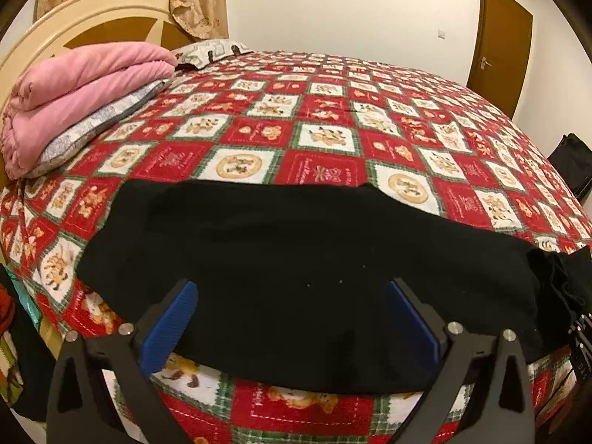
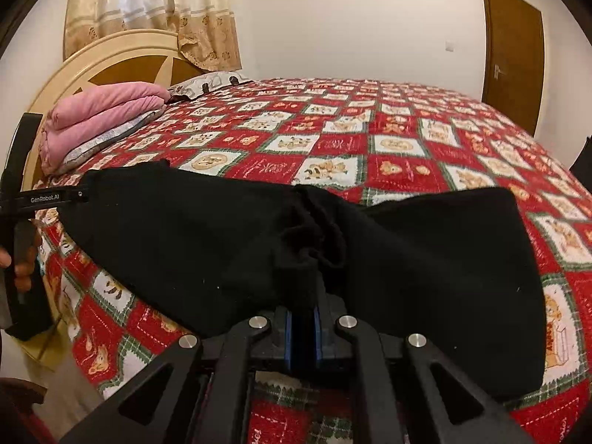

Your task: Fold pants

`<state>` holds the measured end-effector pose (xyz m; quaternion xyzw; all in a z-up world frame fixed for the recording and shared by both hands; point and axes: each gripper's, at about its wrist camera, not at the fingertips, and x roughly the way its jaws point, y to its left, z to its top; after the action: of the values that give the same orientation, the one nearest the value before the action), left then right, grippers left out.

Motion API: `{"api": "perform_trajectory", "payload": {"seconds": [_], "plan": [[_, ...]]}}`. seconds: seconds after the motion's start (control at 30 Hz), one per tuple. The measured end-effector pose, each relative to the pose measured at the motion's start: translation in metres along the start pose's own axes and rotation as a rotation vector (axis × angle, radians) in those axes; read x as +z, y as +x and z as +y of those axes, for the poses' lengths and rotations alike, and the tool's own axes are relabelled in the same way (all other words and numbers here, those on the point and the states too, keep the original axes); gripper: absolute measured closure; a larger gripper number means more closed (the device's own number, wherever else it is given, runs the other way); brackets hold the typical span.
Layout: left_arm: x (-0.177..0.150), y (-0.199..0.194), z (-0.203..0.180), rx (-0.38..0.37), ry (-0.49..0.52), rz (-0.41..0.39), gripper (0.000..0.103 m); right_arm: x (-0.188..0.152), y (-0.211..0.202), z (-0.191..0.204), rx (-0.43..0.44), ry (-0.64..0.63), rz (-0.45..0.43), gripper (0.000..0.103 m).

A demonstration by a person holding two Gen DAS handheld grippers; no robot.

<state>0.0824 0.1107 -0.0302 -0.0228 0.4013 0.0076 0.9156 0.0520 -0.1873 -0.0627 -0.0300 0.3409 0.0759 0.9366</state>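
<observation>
The bed (image 1: 333, 118) carries everything here: its red, white and green checked cover (image 2: 388, 148), printed with little bear pictures, holds my black pants (image 1: 288, 251) near the front edge, a folded pink blanket (image 1: 85, 85) stacked on a grey patterned pillow (image 1: 92, 129) by the cream headboard (image 1: 92, 14), and a second patterned pillow (image 1: 211, 50) further back.

My left gripper (image 1: 292, 296) stands wide apart, its ribbed blue pads (image 1: 174, 325) on either side of the pants' near part, hovering over the cloth without pinching it as far as I can see. The pants lie flat and broad under it, reaching from the left side of the bed across to the right, where the fabric bunches.

My right gripper (image 2: 302, 318) is clamped on the pants: the blue pads are nearly together with a gathered fold of black cloth squeezed between them. From that pinch the fabric rises in a crumpled ridge, with one broad panel spreading to the left and another to the right, both lying on the cover.

The cloth looks soft, matte and slightly linty. In the right wrist view my left hand (image 2: 16, 259) grips the black handle of the other gripper at the left edge. A brown door (image 1: 499, 48) and beige curtains (image 2: 148, 11) stand against the pale wall.
</observation>
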Motion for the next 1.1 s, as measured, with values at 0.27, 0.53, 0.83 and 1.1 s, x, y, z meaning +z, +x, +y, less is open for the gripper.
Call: {"api": "perform_trajectory", "payload": {"seconds": [0.27,0.53,0.83,1.1], "plan": [[0.000,-0.003,-0.006,0.007,0.031,-0.009,0.000,0.019,-0.029,0.013,0.025,-0.030,-0.132,0.095],[-0.001,-0.005,-0.008,-0.003,0.040,-0.012,0.000,0.000,0.016,0.041,0.062,-0.108,0.024,0.071],[0.005,-0.021,-0.063,-0.132,0.187,-0.064,0.000,0.016,-0.046,0.008,0.353,0.084,-0.046,0.030],[-0.012,-0.047,-0.148,-0.349,0.396,-0.075,0.000,0.057,-0.047,-0.091,0.002,0.148,0.027,0.073]]}}
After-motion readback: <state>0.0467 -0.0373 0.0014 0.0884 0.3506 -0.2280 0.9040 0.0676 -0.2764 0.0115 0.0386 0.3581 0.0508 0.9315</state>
